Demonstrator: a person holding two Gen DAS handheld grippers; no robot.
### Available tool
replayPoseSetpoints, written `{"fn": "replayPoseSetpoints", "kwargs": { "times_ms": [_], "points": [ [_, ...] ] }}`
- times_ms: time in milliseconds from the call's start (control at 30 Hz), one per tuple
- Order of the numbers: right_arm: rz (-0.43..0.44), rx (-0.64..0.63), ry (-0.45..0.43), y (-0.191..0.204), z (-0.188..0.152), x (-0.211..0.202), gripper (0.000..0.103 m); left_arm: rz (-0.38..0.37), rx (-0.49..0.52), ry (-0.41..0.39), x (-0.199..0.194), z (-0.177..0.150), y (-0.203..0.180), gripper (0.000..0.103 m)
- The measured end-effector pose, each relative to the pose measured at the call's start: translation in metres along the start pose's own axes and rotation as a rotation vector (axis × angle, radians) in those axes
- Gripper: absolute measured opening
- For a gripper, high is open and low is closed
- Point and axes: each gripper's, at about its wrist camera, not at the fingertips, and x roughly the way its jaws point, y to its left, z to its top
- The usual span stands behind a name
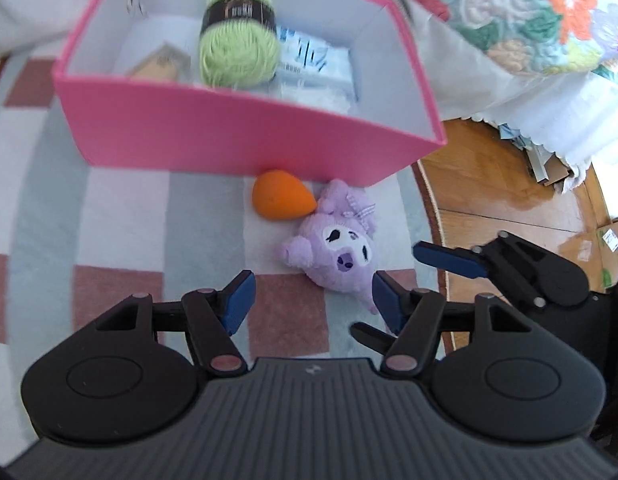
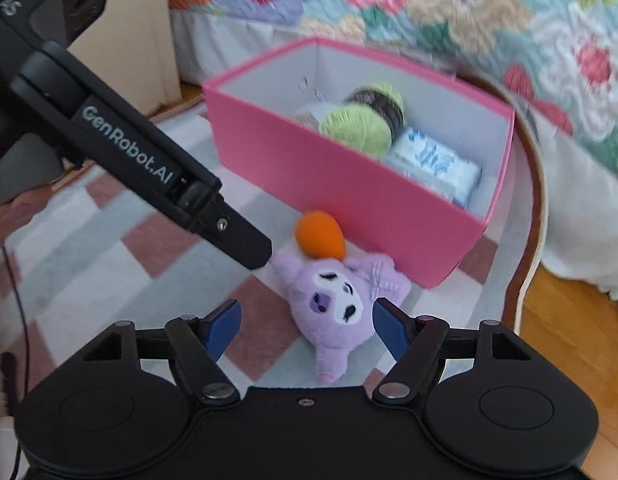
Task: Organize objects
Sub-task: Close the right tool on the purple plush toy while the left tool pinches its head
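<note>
A purple plush toy [image 2: 333,308] lies face up on the checked rug, just in front of the pink box [image 2: 349,196]. An orange egg-shaped sponge [image 2: 319,238] rests against the plush's head. My right gripper [image 2: 307,328] is open and low over the plush, whose body lies between the blue pads without touching them. My left gripper [image 1: 313,302] is open over the rug, with the plush [image 1: 337,252] just ahead of its right pad and the orange sponge [image 1: 279,196] further ahead. One black finger [image 2: 249,246] of the left gripper reaches the plush's ear.
The pink box [image 1: 245,136] holds a green yarn ball [image 1: 237,52], a wrapped tissue pack [image 1: 313,64] and a small wooden piece [image 1: 161,64]. A bed with a floral quilt [image 2: 469,20] stands behind. Wooden floor [image 1: 501,184] and cardboard scraps [image 1: 549,164] lie right of the rug.
</note>
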Motion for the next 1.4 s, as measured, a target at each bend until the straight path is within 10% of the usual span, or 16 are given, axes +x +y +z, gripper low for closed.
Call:
{"fn": "replayPoseSetpoints", "kwargs": {
  "times_ms": [333, 1000, 1100, 1400],
  "points": [
    [-0.014, 0.147, 0.076, -0.020, -0.013, 0.050, 0.076, 0.019, -0.004, -0.009, 0.050, -0.012, 0.010, 0.046],
    [0.040, 0.280, 0.008, 0.042, -0.028, 0.038, 0.028, -0.125, -0.244, -0.059, 0.024, -0.029, 0.049, 0.035],
    [-0.016, 0.169, 0.003, 0.056, -0.026, 0.025, 0.033, -0.095, -0.225, -0.064, 0.025, -0.027, 0.048, 0.035],
    [-0.064, 0.088, -0.085, 0.035, -0.022, 0.004, 0.089, -0.139, -0.210, -0.004, 0.037, -0.028, 0.039, 0.036]
  ]
}}
